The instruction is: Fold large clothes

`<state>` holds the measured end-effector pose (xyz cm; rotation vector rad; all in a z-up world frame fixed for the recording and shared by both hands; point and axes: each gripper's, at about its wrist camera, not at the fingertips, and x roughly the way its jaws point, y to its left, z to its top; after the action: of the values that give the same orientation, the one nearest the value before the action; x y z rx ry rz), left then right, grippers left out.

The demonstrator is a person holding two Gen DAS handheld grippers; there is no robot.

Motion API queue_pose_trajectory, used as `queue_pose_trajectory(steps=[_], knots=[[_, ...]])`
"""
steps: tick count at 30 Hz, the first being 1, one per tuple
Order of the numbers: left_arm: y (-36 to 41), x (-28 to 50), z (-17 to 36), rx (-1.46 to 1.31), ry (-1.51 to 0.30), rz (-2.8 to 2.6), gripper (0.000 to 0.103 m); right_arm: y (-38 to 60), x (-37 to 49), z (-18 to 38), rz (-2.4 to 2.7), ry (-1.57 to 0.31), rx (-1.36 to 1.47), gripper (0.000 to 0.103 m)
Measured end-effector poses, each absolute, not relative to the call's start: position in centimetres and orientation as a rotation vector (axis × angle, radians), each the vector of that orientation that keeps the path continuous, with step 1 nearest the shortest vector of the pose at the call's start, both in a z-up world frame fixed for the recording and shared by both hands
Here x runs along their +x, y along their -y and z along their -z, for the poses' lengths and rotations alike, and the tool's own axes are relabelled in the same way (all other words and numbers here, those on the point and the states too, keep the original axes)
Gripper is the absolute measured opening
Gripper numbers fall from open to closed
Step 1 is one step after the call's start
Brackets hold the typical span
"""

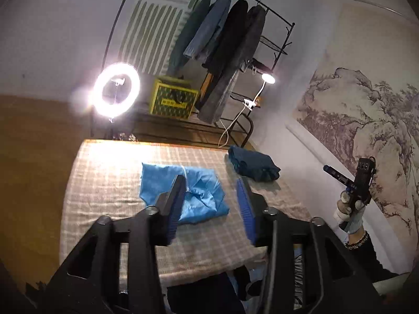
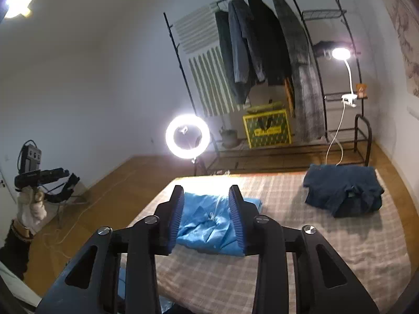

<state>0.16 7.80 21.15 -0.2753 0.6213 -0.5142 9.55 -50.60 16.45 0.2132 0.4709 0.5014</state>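
1. Blue garment (image 1: 184,192): lies folded into a compact, rumpled packet at the middle of the plaid-covered bed (image 1: 104,183). Nothing touches it.
2. Dark blue garment (image 1: 252,164): folded too, set toward the bed's far right corner, well apart from the blue one; probably parked there to keep the middle free as a work area.
3. Left hand-held gripper (image 1: 212,204): raised above the bed, pads apart, nothing between them; the blue garment only shows through the gap.
4. Right hand-held gripper (image 2: 207,214): likewise raised, pads apart and empty, held by a gloved hand (image 1: 349,209) off the bed's right side.
5. Judgement: both folds look finished; the lifted, empty grippers suit reaching for another piece.
6. Clothes rack (image 2: 262,39) beyond the bed holds hanging coats, lit by a ring light (image 2: 187,136).
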Motion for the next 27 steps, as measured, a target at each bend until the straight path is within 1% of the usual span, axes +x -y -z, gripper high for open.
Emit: queue_pose_trajectory(steps=[1, 4, 6, 13, 18, 21, 24, 27], knots=[[-7.7, 0.6, -20.6, -0.286, -0.627, 0.519, 0.057, 50.6, 9.4, -16.6, -0.492, -0.465, 0.213, 0.048], [-7.2, 2.8, -16.9, -0.34, -0.687, 0.524, 0.058, 50.5, 10.0, -15.3, -0.491, -0.488, 0.246, 0.05], [-6.9, 5.6, -13.0, -0.403, -0.747, 0.515, 0.058, 50.1, 10.9, -13.5, -0.493, -0.536, 0.285, 0.05], [-6.6, 16.3, -0.5, -0.566, -0.877, 0.427, 0.058, 45.9, 16.7, -3.6, -0.476, -0.765, 0.433, 0.05], [-8.0, 21.9, 6.4, -0.692, -0.936, 0.375, 0.058, 41.4, 20.7, 4.5, -0.457, -0.944, 0.461, 0.05], [-8.4, 24.7, 9.1, -0.702, -0.993, 0.343, 0.061, 39.7, 22.7, 8.5, -0.465, -1.035, 0.505, 0.05], [-8.8, 27.3, 11.6, -0.722, -1.027, 0.318, 0.062, 39.2, 24.4, 11.0, -0.47, -1.093, 0.556, 0.05], [-8.8, 29.1, 14.4, -0.783, -1.074, 0.31, 0.062, 39.1, 25.9, 13.1, -0.473, -1.135, 0.622, 0.054]])
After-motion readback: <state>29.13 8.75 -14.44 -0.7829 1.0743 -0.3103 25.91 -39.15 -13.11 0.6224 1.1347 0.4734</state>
